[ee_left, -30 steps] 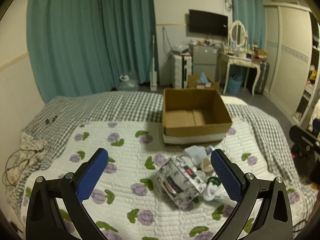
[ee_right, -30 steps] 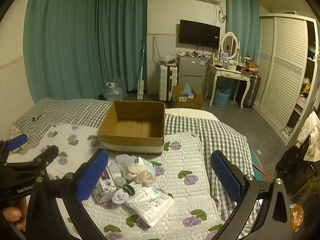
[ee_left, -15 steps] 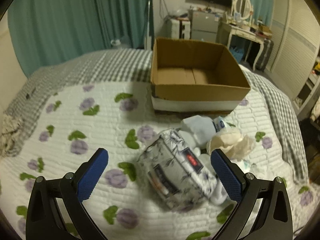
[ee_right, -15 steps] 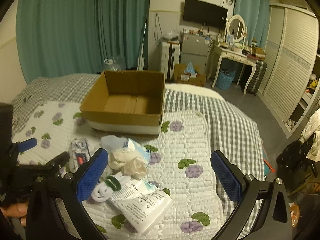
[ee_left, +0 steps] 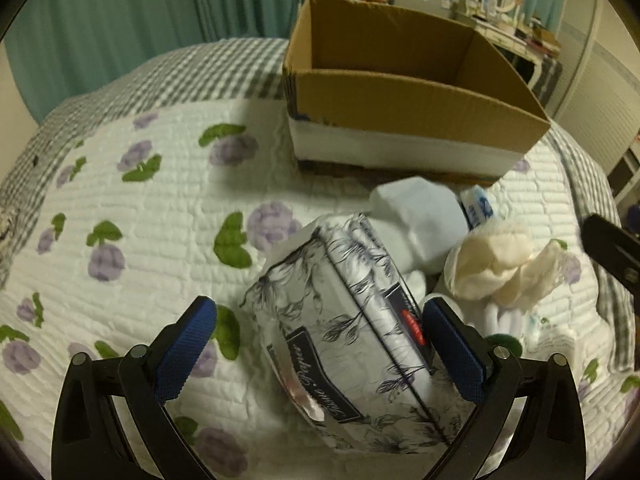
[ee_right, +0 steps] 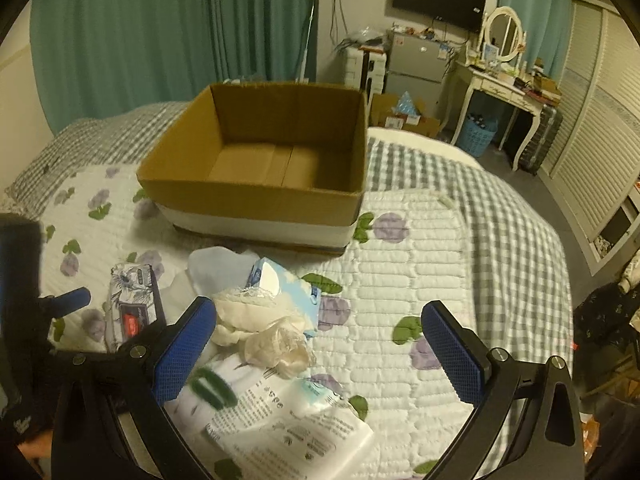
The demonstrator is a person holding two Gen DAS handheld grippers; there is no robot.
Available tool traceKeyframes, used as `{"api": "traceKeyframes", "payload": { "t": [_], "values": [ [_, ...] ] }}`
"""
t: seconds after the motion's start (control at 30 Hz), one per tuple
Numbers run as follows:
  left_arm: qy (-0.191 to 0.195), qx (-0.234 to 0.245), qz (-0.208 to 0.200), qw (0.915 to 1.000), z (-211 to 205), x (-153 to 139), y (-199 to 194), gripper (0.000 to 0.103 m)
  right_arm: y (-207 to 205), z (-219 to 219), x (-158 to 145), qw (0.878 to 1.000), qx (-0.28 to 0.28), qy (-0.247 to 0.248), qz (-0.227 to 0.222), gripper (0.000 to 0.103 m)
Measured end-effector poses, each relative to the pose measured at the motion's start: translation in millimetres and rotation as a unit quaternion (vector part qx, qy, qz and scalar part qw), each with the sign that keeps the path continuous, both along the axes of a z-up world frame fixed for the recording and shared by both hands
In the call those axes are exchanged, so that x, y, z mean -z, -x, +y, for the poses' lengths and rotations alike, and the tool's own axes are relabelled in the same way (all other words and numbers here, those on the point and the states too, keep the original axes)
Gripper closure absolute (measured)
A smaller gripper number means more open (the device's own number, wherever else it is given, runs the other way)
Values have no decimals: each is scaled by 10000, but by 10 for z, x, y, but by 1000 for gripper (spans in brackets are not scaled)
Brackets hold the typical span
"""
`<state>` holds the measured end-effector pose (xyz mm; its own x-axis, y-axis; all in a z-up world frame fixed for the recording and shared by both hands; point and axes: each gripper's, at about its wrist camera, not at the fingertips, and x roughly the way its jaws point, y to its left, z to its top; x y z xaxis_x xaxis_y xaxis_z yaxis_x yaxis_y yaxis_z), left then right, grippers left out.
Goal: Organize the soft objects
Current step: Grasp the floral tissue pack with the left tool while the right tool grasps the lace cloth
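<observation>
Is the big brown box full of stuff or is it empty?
Empty. In the right wrist view the cardboard box stands open on top and its bare brown floor shows, with nothing lying inside.

Left wrist: I look down close over the floral tissue pack (ee_left: 352, 328), facing the cardboard box (ee_left: 400, 96).
Right wrist: I sit higher and farther right, facing the cardboard box (ee_right: 256, 196).
Shared: box, pack (ee_right: 132, 300), quilt (ee_left: 120, 200).
</observation>
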<state>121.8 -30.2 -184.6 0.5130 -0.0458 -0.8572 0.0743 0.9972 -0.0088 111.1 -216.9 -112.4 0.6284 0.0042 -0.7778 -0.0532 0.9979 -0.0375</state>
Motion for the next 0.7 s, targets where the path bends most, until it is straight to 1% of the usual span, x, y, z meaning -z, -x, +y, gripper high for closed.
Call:
{"api": "traceKeyframes", "payload": {
  "t": [0.1, 0.2, 0.33, 0.4, 0.43, 0.5, 0.53, 0.57, 0.6, 0.63, 0.67, 0.7],
  "values": [
    [137, -2, 9, 9999, 36, 23, 26, 0, -112, 10, 187, 9998, -1, -4, 181, 0],
    [206, 63, 54, 9998, 45, 66, 11, 0, -187, -4, 366, 9990, 13, -165, 404, 0],
    [368, 41, 292, 9989, 38, 166, -42, 0, -248, 42, 559, 9976, -88, -280, 622, 0],
    [338, 42, 305, 9990, 29, 196, -40, 0, -245, 77, 628, 9970, -164, -310, 690, 0],
    [336, 71, 282, 9990, 26, 195, -27, 1, -242, 79, 651, 9967, -176, -346, 713, 0],
    [394, 190, 260, 9987, 16, 180, 7, 14, -230, 104, 669, 9962, -208, -387, 751, 2],
    [377, 231, 230, 9988, 7, 165, 27, 16, -222, 107, 673, 9960, -215, -426, 761, 11],
    [357, 292, 192, 9988, -2, 145, 54, 23, -219, 117, 678, 9957, -209, -480, 770, 25],
    [363, 334, 186, 9986, -7, 131, 71, 30, -215, 108, 684, 9949, -212, -558, 808, 35],
    [368, 363, 175, 9985, -8, 117, 86, 33, -214, 111, 691, 9942, -226, -621, 851, 53],
    [375, 383, 146, 9985, 1, 95, 108, 38, -209, 120, 693, 9937, -245, -640, 890, 64],
    [382, 406, 118, 9984, 9, 69, 134, 43, -197, 137, 684, 9938, -263, -604, 896, 66]
  ]
}}
